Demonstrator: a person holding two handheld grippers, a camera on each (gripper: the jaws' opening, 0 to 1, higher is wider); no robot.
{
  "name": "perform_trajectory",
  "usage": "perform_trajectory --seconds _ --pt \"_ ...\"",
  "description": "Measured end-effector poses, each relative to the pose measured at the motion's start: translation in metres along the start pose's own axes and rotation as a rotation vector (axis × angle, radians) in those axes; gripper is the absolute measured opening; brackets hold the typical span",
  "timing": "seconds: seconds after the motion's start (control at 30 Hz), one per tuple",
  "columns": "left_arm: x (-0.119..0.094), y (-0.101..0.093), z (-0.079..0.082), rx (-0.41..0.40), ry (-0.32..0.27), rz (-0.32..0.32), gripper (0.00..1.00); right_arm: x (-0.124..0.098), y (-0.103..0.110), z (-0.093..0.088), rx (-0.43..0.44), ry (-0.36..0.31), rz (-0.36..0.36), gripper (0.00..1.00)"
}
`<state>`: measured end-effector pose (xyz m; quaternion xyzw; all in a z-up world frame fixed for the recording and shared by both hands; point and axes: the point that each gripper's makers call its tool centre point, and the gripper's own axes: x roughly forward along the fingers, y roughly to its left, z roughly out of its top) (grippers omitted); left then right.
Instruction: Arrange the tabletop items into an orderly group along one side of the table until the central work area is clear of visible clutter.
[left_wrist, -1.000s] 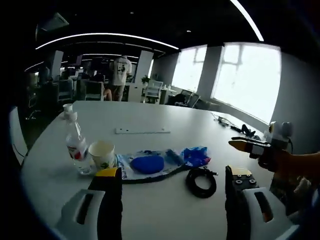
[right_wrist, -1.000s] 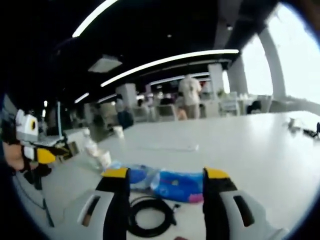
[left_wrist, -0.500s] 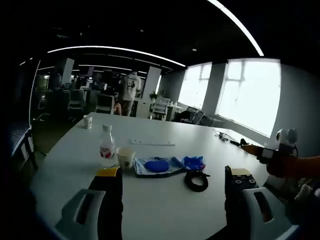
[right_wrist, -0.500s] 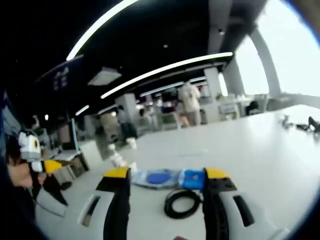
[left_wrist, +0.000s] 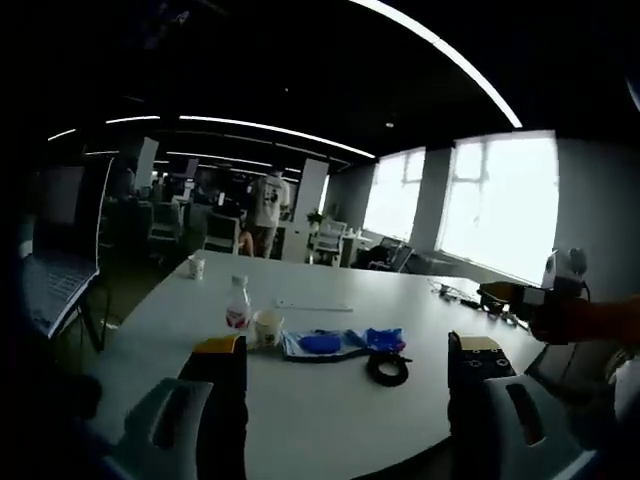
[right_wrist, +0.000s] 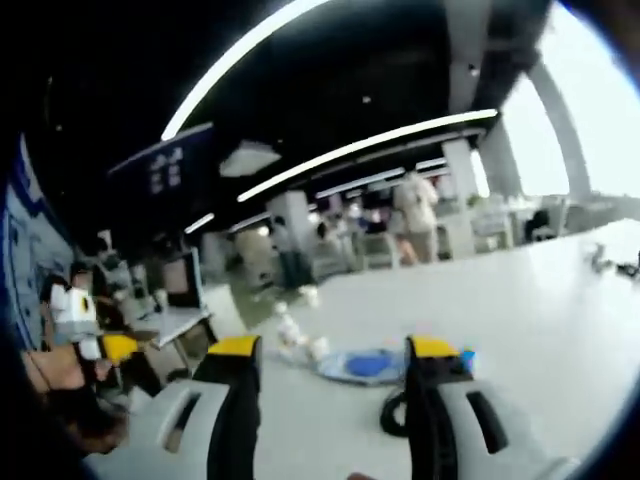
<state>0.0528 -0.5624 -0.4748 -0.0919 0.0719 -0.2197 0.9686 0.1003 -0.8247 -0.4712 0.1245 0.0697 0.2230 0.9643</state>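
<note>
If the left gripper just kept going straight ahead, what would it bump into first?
Probably the blue bag beside the black cable coil on the white table, though depth is hard to judge.

Both grippers have drawn back from the water bottle (left_wrist: 237, 304): left gripper (left_wrist: 345, 352) and right gripper (right_wrist: 324, 348) now sit farther off, jaws apart, holding nothing.

A large white table (left_wrist: 330, 400) carries a row of items: a water bottle (left_wrist: 237, 303), a paper cup (left_wrist: 267, 327) just beside it, a clear bag with blue contents (left_wrist: 322, 343), a blue packet (left_wrist: 384, 338) and a coiled black cable (left_wrist: 387, 368). Farther back lie a white strip (left_wrist: 313, 306), another cup (left_wrist: 196, 266) and dark cables (left_wrist: 462, 297) near the far edge.
</note>
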Motion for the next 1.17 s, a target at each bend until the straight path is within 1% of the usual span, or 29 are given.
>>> perform_trajectory --seconds 0.03,0.07,0.1,0.13,0.17,0.2,0.23,0.27,0.3,0.33,0.37,0.4,0.43,0.47,0.5,0.53,0.57,0.6,0.63,0.7,0.73,0.77,0.83,0.87,1.0,1.07,1.1,1.13,1.17 --pt "0.001 0.001 -0.004 -0.008 -0.004 0.03 0.82 0.01 0.008 0.002 -0.011 0.004 0.061 0.55" --pt "0.002 0.001 -0.007 -0.012 -0.003 0.047 0.83 0.014 0.017 0.005 -0.03 0.006 0.124 0.55" --pt "0.005 0.0 -0.009 -0.013 -0.007 0.065 0.83 0.018 0.027 0.008 -0.075 0.018 0.214 0.55" --pt "0.01 -0.003 -0.011 -0.003 -0.027 0.092 0.83 0.018 0.029 0.009 -0.101 0.023 0.242 0.55" --pt "0.014 -0.007 -0.011 0.01 -0.043 0.105 0.84 0.018 0.029 0.011 -0.189 0.042 0.308 0.55" --pt "0.021 -0.014 -0.012 0.044 -0.063 0.117 0.85 0.017 0.025 0.012 -0.249 0.057 0.343 0.55" --pt "0.025 -0.018 -0.014 0.063 -0.073 0.135 0.86 0.014 0.014 0.012 -0.343 0.079 0.381 0.57" --pt "0.032 -0.021 -0.021 0.072 -0.054 0.169 0.89 0.012 0.003 0.01 -0.394 0.102 0.388 0.59" --pt "0.033 -0.021 -0.026 0.069 -0.028 0.18 0.93 0.009 -0.013 0.006 -0.419 0.138 0.377 0.62" --pt "0.037 -0.024 -0.036 0.065 0.031 0.196 0.96 0.006 -0.028 0.002 -0.401 0.177 0.356 0.65" --pt "0.04 -0.028 -0.044 0.086 0.084 0.206 0.99 0.002 -0.048 -0.003 -0.331 0.221 0.321 0.68" --pt "0.042 -0.031 -0.045 0.125 0.096 0.207 0.98 -0.001 -0.068 -0.011 -0.238 0.254 0.278 0.69" --pt "0.043 -0.032 -0.045 0.125 0.093 0.208 0.99 -0.003 -0.078 -0.017 -0.189 0.27 0.247 0.71" --pt "0.043 -0.032 -0.047 0.113 0.107 0.207 0.99 -0.006 -0.092 -0.03 -0.163 0.298 0.216 0.73" --pt "0.042 -0.035 -0.051 0.095 0.139 0.195 0.99 -0.009 -0.099 -0.041 -0.173 0.325 0.201 0.75" --pt "0.04 -0.034 -0.047 0.096 0.129 0.196 0.99 -0.012 -0.103 -0.049 -0.193 0.348 0.187 0.76" --pt "0.038 -0.036 -0.045 0.089 0.125 0.193 0.99 -0.014 -0.104 -0.055 -0.21 0.343 0.177 0.77" --pt "0.037 -0.037 -0.043 0.081 0.118 0.184 0.99 -0.015 -0.102 -0.054 -0.205 0.313 0.173 0.77" --pt "0.036 -0.038 -0.041 0.073 0.112 0.174 0.99 -0.015 -0.1 -0.051 -0.175 0.261 0.149 0.77" --pt "0.036 -0.038 -0.041 0.07 0.124 0.166 0.99 -0.017 -0.098 -0.051 -0.098 0.246 0.106 0.78" --pt "0.036 -0.038 -0.043 0.074 0.145 0.155 0.99 -0.017 -0.096 -0.048 -0.083 0.23 0.1 0.78" --pt "0.037 -0.038 -0.043 0.079 0.154 0.148 0.99 -0.018 -0.093 -0.047 -0.085 0.217 0.102 0.78" --pt "0.038 -0.036 -0.041 0.09 0.16 0.129 0.99 -0.02 -0.086 -0.05 -0.117 0.22 0.116 0.79" --pt "0.038 -0.033 -0.041 0.09 0.16 0.122 0.99 -0.02 -0.084 -0.054 -0.125 0.234 0.119 0.79" --pt "0.04 -0.019 -0.042 0.08 0.165 0.093 0.99 -0.024 -0.078 -0.061 -0.095 0.246 0.112 0.8" --pt "0.045 -0.006 -0.045 0.088 0.18 0.063 0.99 -0.026 -0.082 -0.067 -0.128 0.27 0.063 0.79" --pt "0.049 0.005 -0.052 0.103 0.231 0.045 0.99 -0.027 -0.095 -0.07 -0.175 0.303 -0.025 0.79" --pt "0.053 0.014 -0.054 0.123 0.256 0.039 0.99 -0.027 -0.1 -0.071 -0.181 0.308 -0.068 0.79" --pt "0.058 0.023 -0.056 0.144 0.278 0.027 0.99 -0.023 -0.101 -0.071 -0.164 0.296 -0.099 0.79"
